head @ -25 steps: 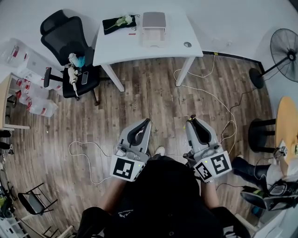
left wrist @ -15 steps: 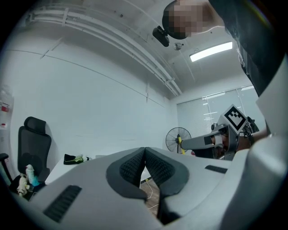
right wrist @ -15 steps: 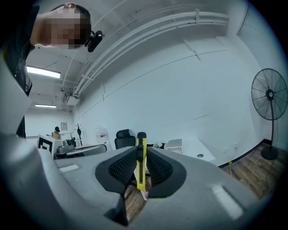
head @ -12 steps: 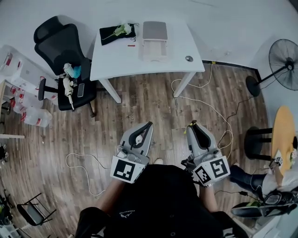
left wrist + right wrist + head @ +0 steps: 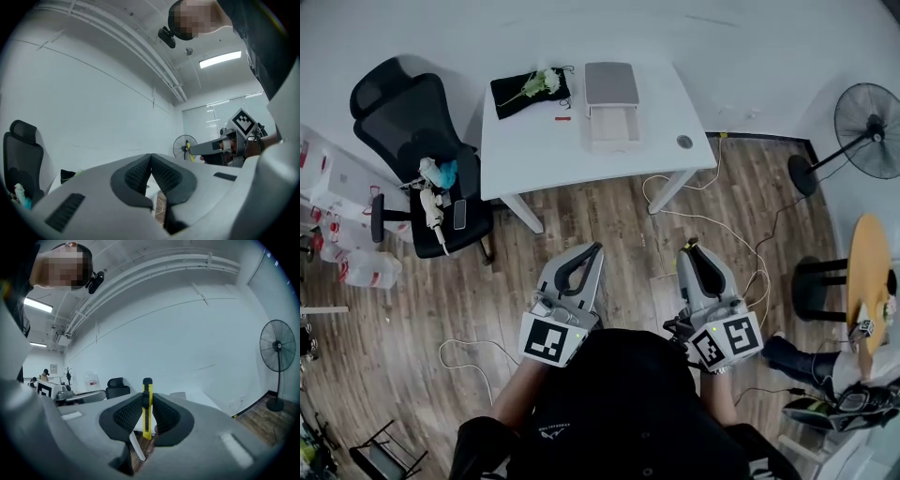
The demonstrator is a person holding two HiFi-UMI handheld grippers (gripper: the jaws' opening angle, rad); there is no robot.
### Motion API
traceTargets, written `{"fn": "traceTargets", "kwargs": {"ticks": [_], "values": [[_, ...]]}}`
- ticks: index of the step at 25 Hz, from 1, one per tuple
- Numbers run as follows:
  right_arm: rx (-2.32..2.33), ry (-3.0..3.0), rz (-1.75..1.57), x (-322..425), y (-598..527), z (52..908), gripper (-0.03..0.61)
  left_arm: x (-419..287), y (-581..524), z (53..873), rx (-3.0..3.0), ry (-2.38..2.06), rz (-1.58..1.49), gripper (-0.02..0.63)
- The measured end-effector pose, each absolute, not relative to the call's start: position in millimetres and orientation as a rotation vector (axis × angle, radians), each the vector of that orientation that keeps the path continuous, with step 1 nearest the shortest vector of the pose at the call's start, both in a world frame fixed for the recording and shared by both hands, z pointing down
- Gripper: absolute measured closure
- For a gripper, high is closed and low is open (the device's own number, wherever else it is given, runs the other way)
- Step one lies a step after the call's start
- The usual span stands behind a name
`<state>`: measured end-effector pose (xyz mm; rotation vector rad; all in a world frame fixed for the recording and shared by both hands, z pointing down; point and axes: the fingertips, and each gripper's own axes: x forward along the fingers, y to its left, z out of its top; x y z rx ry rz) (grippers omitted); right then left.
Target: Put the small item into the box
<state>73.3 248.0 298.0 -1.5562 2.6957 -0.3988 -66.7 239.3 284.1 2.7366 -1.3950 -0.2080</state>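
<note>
Two grippers are held low in front of the person, well apart from the white table [image 5: 534,150]. The left gripper [image 5: 151,157] has its jaws pressed together on nothing. The right gripper [image 5: 147,398] pinches a yellow utility knife [image 5: 147,409] upright by the middle of its body. The knife looks light, stiff and smooth-sided, so this mid-body pinch, away from either end, seems a sound hold. The open box [image 5: 613,143] sits at the tabletop's far edge.
</note>
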Motion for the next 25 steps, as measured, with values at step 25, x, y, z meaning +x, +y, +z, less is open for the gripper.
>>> {"fn": "traceTargets", "kwargs": {"ticks": [25], "values": [[-1.526,2.712,-0.515,63,75,325,0.511,-94,92,308,2.652,-1.472,-0.122,0.609]]}}
